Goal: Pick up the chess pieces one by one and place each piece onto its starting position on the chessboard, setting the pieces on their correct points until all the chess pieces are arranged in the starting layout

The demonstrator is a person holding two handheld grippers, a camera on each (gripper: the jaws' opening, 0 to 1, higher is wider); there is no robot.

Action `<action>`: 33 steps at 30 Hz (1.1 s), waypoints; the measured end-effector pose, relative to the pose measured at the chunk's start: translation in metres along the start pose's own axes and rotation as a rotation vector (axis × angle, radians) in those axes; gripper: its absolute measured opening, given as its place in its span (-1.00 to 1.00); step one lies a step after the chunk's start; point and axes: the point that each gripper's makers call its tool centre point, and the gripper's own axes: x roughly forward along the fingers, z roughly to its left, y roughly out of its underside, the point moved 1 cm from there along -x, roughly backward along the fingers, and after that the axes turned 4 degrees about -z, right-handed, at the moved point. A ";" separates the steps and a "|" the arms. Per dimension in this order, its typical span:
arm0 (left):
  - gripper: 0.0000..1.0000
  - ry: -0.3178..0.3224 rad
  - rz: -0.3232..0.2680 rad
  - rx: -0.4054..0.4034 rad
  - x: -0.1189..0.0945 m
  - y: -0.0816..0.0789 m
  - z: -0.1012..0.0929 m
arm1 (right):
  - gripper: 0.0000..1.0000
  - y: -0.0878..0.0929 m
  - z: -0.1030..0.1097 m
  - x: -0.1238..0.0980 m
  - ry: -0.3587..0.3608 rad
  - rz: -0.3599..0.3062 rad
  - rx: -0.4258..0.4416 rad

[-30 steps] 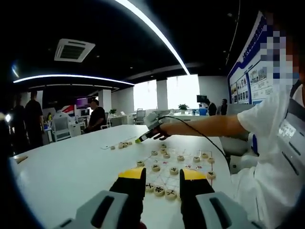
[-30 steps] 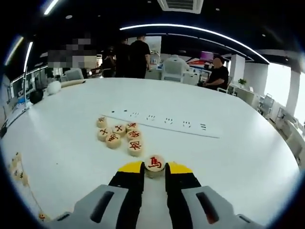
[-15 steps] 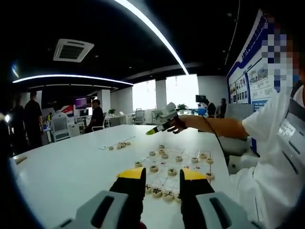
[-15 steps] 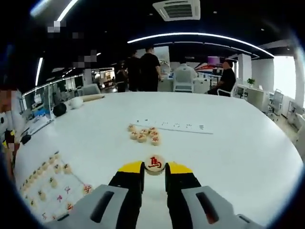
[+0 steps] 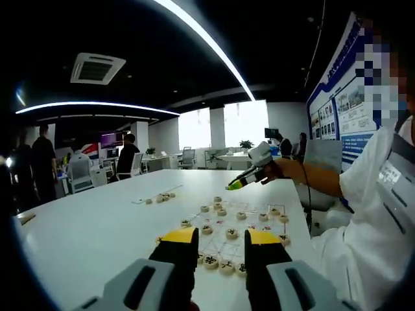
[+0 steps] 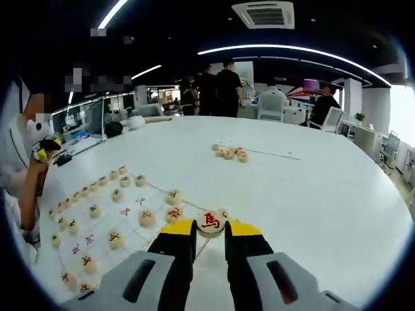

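Right tool [image 6: 210, 228] swung boardward, round wooden piece [image 6: 211, 221]

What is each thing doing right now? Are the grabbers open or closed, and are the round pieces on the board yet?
Right hand-held gripper: shut on the red-marked piece.
Red-marked piece: held upright above the table, over the board's edge.
Left hand-held gripper: open, holding nothing.
Chessboard: flat on the table, many pieces set on it.
Loose pieces: bunched on the table, away from the board.

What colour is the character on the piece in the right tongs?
Red, on the pale round piece; clearest in the right gripper view.
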 end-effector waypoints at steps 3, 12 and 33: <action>-0.40 0.002 -0.002 -0.001 0.000 0.000 0.000 | -0.62 0.012 0.007 0.003 -0.013 0.042 -0.033; -0.40 -0.003 -0.003 -0.002 -0.001 0.000 0.002 | -0.62 0.025 0.004 0.026 -0.013 0.091 -0.055; -0.40 -0.001 -0.001 -0.003 0.000 0.001 0.001 | -0.42 0.028 -0.010 0.036 0.000 0.092 -0.012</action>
